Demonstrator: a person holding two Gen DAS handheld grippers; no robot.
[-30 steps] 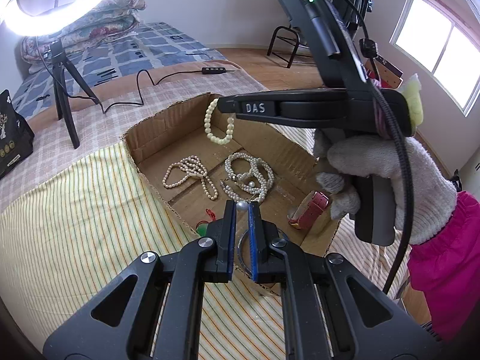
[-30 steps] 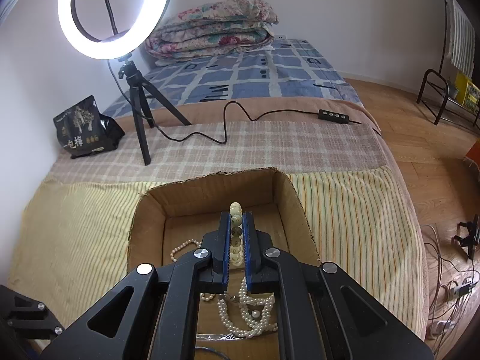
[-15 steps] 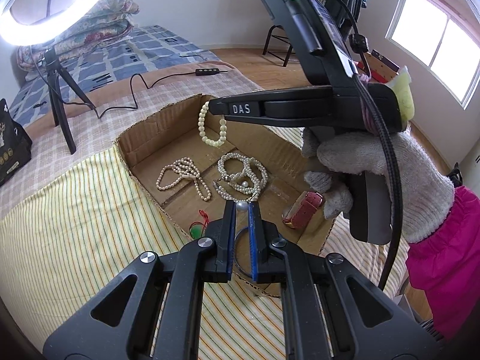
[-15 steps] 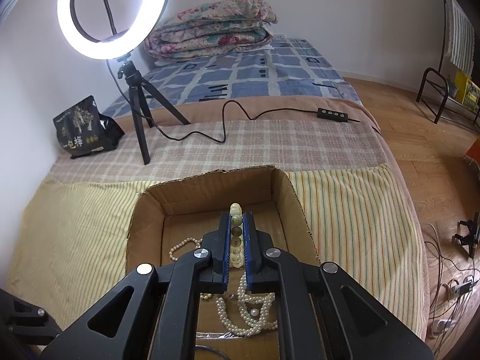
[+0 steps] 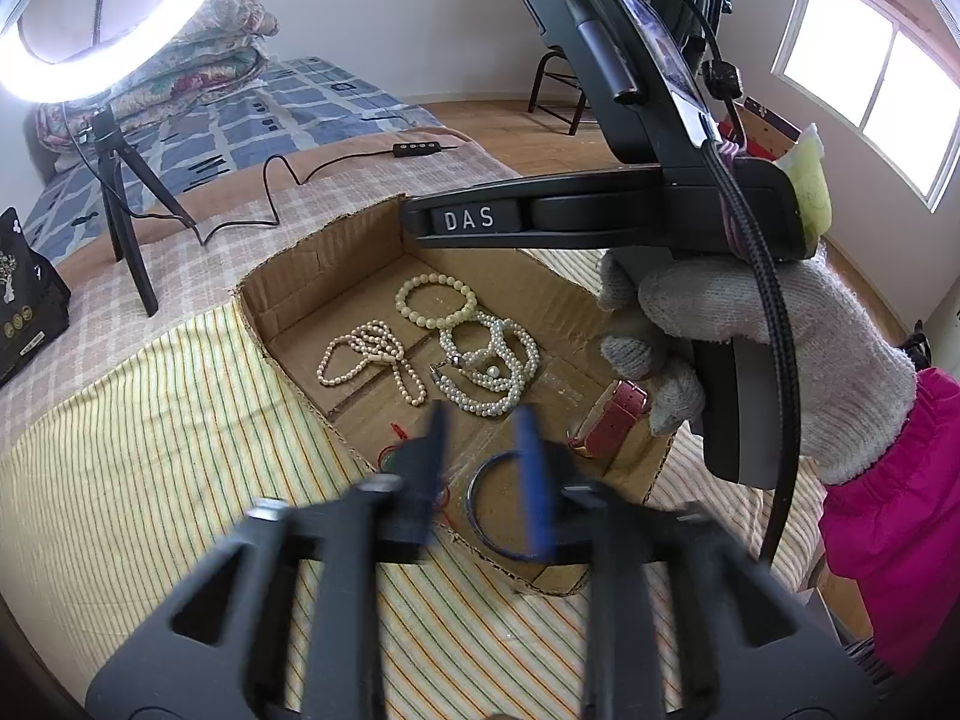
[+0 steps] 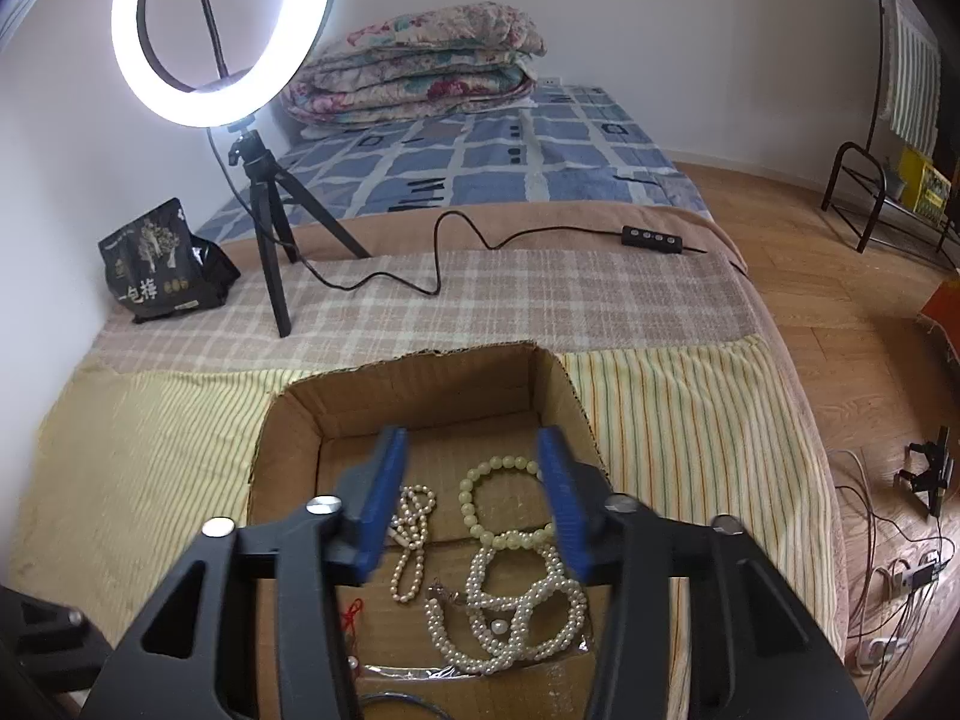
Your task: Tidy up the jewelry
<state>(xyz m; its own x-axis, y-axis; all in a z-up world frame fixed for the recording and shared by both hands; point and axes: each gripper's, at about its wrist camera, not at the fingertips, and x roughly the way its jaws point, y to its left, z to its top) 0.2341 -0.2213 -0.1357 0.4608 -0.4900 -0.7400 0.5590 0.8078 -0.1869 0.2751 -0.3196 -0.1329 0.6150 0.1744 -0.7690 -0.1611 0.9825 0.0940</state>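
Note:
A shallow cardboard box (image 5: 336, 234) (image 6: 432, 378) lies on the striped bed cover. In it lie a pale green bead bracelet (image 5: 435, 300) (image 6: 504, 501), a pink pearl necklace (image 5: 366, 360) (image 6: 411, 546), a coiled white pearl strand (image 5: 489, 360) (image 6: 516, 606), a dark bangle (image 5: 498, 510), a red watch strap (image 5: 612, 420) and a small red-corded pendant (image 5: 393, 450). My right gripper (image 6: 474, 498) is open and empty above the green bracelet; its body (image 5: 540, 219) shows in the left wrist view. My left gripper (image 5: 480, 456) is open and blurred over the box's near end, above the bangle.
A ring light on a black tripod (image 6: 270, 240) stands behind the box, its cable and remote (image 6: 657, 238) trailing across the plaid blanket. A black snack bag (image 6: 159, 264) sits at the far left. Folded quilts (image 6: 414, 72) lie at the bed's head.
My right gripper opened and the green bracelet dropped from it onto the box floor. My left gripper also opened; the small pearl seen between its fingers is gone from there.

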